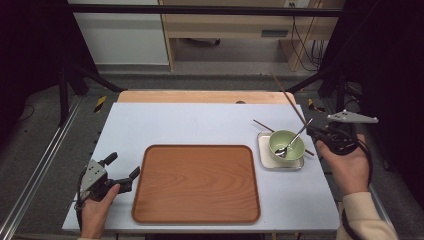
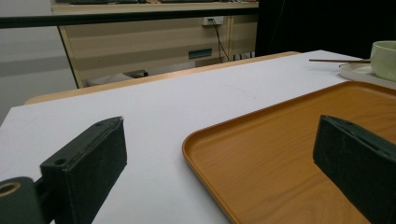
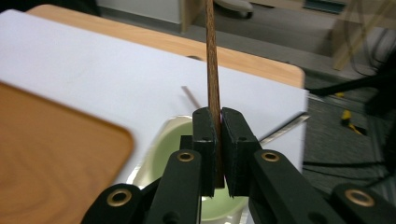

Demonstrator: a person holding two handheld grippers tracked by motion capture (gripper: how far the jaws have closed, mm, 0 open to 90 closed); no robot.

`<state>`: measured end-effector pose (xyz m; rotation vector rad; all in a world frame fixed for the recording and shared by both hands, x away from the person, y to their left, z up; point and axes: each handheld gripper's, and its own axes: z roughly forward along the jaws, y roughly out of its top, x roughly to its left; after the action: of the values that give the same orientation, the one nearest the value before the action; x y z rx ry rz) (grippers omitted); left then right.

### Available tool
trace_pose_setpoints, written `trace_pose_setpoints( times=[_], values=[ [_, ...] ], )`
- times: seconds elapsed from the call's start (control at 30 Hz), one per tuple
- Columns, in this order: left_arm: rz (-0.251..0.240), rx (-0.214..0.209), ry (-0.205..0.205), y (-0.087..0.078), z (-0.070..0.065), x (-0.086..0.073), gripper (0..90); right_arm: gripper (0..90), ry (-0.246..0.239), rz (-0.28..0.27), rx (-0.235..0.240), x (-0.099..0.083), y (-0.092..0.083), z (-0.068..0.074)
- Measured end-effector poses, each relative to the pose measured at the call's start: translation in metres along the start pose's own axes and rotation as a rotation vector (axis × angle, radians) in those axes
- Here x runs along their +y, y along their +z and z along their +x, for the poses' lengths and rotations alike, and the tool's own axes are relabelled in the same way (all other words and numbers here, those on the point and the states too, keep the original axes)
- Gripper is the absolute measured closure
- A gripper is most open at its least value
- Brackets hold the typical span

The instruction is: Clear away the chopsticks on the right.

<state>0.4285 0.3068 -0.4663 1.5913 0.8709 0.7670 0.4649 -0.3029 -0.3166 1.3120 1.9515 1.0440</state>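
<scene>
Right gripper point(image 3: 218, 135) jaws pinch 1 chopstick point(image 3: 212, 70) above the green bowl point(image 1: 286, 145), which holds a spoon point(image 1: 292, 142); left gripper point(image 1: 122, 172) jaws spread wide.

Dim room, bright tabletop, dark edges; right gripper view w/ slight blur.

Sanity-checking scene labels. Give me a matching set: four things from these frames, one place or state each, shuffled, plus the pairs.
Things:
1. held chopstick
2. spoon
3. green bowl
4. wooden tray

Places or states:
A. on the small square dish
B. mid-table, nothing on it
C. clamped in the right gripper
D. resting in the bowl, handle over the rim

Pairs: 1-C, 2-D, 3-A, 4-B
</scene>
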Motion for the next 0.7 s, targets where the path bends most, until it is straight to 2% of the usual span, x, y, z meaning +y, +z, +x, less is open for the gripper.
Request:
trace_pose_setpoints(
  times=[0.2,0.3,0.47,0.57,0.7],
  values=[
    [-0.008,-0.007,0.011,0.004,-0.004,0.004,2.6,85.0,-0.018,-0.030,0.089,-0.004,0.001,0.045],
    [0.001,-0.010,0.034,0.004,-0.008,0.005,2.6,85.0,-0.026,0.001,0.123,-0.013,0.006,0.069],
    [-0.003,-0.007,0.038,0.004,-0.009,0.007,2.7,84.9,-0.056,0.073,0.193,-0.036,0.023,0.107],
    [0.003,-0.007,0.040,0.005,-0.009,0.006,2.7,84.9,-0.060,0.111,0.221,-0.049,0.029,0.124],
    [0.008,-0.010,0.043,0.005,-0.009,0.004,2.7,84.9,-0.058,0.138,0.240,-0.062,0.033,0.138]
  ],
)
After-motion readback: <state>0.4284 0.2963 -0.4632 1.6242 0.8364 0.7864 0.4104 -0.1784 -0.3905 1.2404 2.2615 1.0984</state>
